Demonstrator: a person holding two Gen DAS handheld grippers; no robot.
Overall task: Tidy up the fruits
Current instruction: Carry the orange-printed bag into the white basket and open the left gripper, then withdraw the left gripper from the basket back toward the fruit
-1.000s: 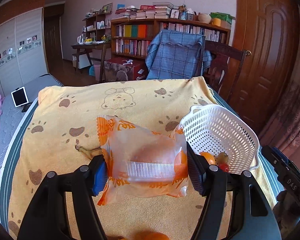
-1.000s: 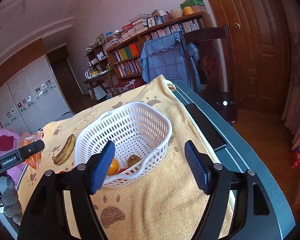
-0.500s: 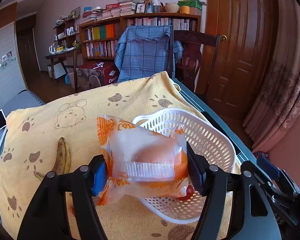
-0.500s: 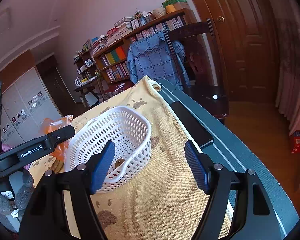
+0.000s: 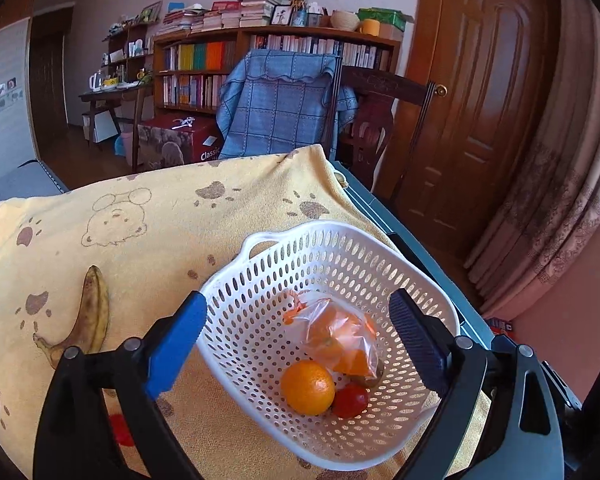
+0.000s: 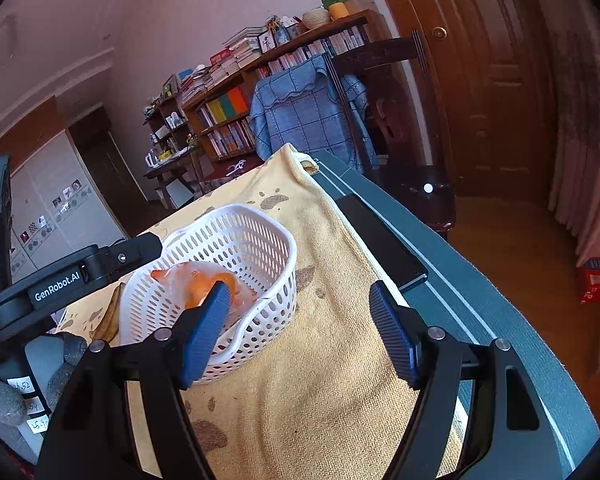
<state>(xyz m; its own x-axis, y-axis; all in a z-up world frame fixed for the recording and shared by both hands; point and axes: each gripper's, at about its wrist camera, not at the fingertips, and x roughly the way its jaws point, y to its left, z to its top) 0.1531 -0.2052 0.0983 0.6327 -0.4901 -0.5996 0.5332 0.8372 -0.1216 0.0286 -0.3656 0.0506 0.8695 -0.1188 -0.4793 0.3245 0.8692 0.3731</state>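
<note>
Left gripper (image 5: pixel 296 340) fingers opening above bagged orange (image 5: pixel 338 336) in basket (image 5: pixel 260 276); right gripper (image 6: pixel 300 328) fingers spread, empty

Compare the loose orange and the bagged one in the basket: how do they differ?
The loose orange is bare; the bagged orange sits inside a clear, orange-printed plastic wrapper. The loose orange lies nearer the camera, touching a small red fruit; the bagged orange lies farther back. Both rest inside the white basket.

Both the left gripper (image 5: pixel 296 344) and the right gripper (image 6: pixel 300 328) are built of black plastic, fitted with ribbed blue pads and silver screws; "GenRobot.AI" is printed in white on the left gripper's side.
</note>
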